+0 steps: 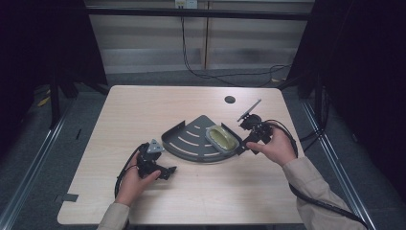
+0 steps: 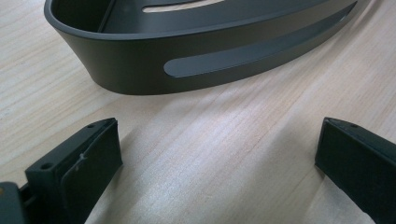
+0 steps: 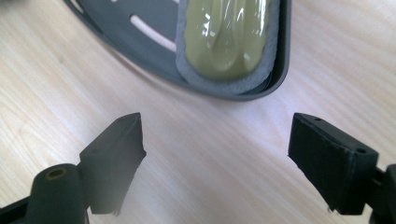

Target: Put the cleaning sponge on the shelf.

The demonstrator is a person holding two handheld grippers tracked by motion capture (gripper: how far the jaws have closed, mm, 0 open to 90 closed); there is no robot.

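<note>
Olive-green, the oval sponge with a grey foam rim [image 3: 229,39] lies in the right-hand corner of the dark grey slotted quarter-round plastic tray [image 1: 184,143], straight ahead of the nearer right gripper [image 3: 215,154], which gapes empty, like the left gripper [image 2: 217,163].
</note>
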